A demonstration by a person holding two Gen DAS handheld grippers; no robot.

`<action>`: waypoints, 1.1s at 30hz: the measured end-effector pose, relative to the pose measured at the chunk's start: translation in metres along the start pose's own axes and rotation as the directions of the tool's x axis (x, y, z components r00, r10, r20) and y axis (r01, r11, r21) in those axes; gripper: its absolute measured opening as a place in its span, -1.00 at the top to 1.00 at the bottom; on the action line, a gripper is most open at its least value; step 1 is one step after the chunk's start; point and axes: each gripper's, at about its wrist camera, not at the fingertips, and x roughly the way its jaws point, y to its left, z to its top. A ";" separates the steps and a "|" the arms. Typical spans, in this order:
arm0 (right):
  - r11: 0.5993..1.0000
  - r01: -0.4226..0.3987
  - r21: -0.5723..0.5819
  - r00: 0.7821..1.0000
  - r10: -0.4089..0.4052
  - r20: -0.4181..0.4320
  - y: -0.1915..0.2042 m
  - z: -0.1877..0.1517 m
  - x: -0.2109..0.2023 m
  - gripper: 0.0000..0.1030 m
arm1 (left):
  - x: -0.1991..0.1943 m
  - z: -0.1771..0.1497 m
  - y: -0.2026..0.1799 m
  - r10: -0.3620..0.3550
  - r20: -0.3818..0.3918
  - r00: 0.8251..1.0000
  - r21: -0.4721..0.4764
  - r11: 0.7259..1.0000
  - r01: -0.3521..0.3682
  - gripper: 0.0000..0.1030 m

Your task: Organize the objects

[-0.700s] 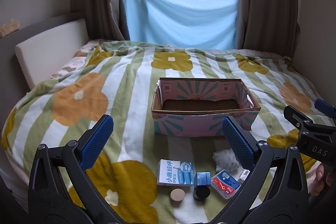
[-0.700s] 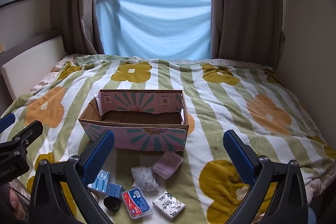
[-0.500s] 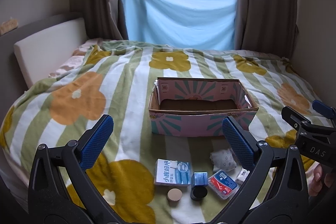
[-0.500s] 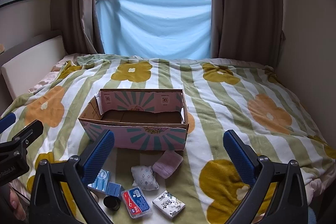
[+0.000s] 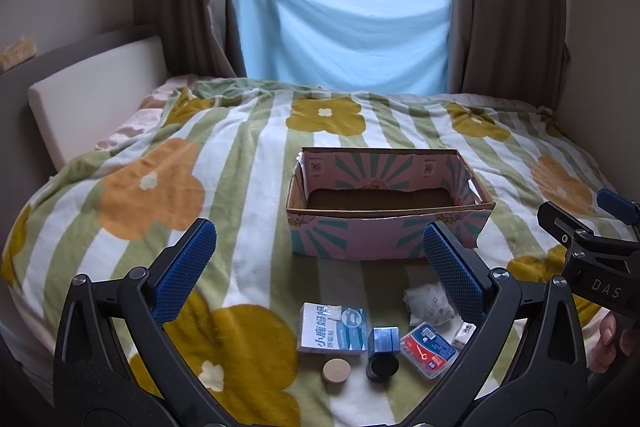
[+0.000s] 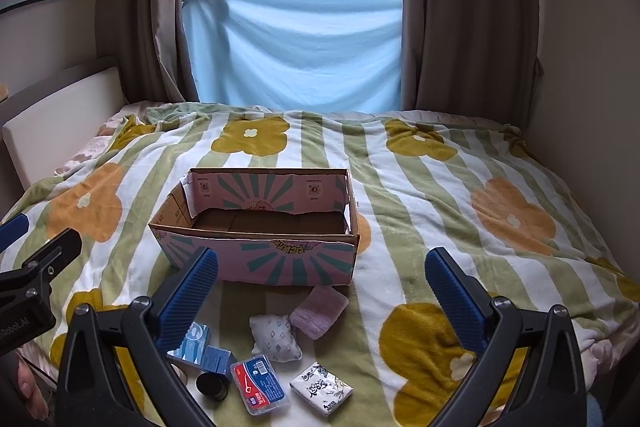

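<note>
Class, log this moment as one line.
phase: pre-grasp | left gripper: open | right gripper: open | cardboard box: empty | small items: on blanket

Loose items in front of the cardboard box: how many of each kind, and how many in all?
Printed packets and boxes: 3 - white-and-blue box, small blue box, tissue pack
Clear plastic case with red label: 1
Soft pouches: 2 - patterned white, pink
Round pieces: 2 - tan disc, black cap
Total: 8
</note>
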 end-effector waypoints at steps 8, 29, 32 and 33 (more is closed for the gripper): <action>1.000 0.001 -0.002 1.000 -0.001 -0.003 0.000 -0.001 0.001 -0.99 | 0.001 -0.001 0.002 -0.023 -0.002 1.000 -0.039 0.999 0.022 -0.99; 1.000 0.001 -0.005 1.000 -0.001 -0.010 0.001 -0.004 0.000 -0.99 | 0.005 -0.002 -0.003 -0.035 -0.023 0.999 -0.027 0.999 0.034 -0.99; 1.000 -0.001 -0.006 1.000 0.001 -0.011 0.001 -0.003 0.001 -0.99 | 0.004 -0.002 -0.003 -0.030 -0.033 0.999 -0.025 0.999 0.029 -0.99; 1.000 -0.001 -0.007 1.000 0.001 -0.012 0.001 -0.004 0.001 -0.99 | 0.004 -0.002 -0.002 -0.030 -0.033 0.999 -0.027 0.999 0.029 -0.99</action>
